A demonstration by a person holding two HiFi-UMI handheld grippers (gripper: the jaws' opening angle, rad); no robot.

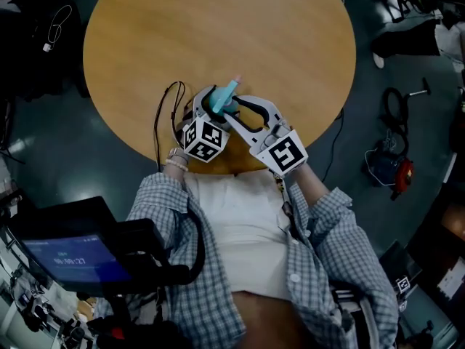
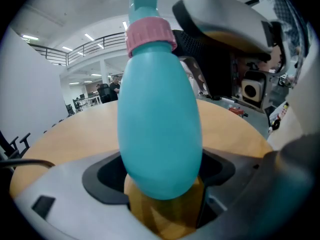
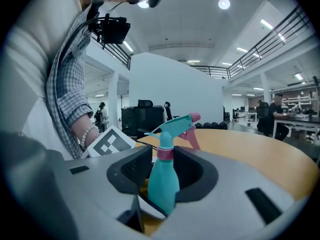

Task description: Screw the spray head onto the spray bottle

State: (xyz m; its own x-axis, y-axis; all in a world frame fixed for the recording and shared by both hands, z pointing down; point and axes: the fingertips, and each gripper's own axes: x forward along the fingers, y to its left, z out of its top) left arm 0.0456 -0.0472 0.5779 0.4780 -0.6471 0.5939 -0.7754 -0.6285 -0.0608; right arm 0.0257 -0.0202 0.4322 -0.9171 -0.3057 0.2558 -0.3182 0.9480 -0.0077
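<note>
— Whereabouts of the bottle [image 2: 160, 134]?

— Up off the table [image 1: 218, 35], above its near edge, roughly upright. Pinched low on the belly by the left gripper [image 2: 162, 181], pads pressed to both sides.

— And the head [image 3: 175, 126]?

— Already sitting on the neck. Clamped at the collar [image 2: 150, 36] by the right gripper [image 3: 165, 166], closed partway onto it from either side.

— Step in hand?

— Tightening, most likely. Hard to tell whether threaded fully home.

— Next move?

— Probably calls for a twist of the collar about the bottle's axis, with a firm, steady left grip against slipping. Then letting go and regripping for another turn, if needed.

— Looks?

— Teal, smooth, egg-bellied, narrowing upward. Pink collar, pink trigger and nozzle tip on a teal head.
</note>
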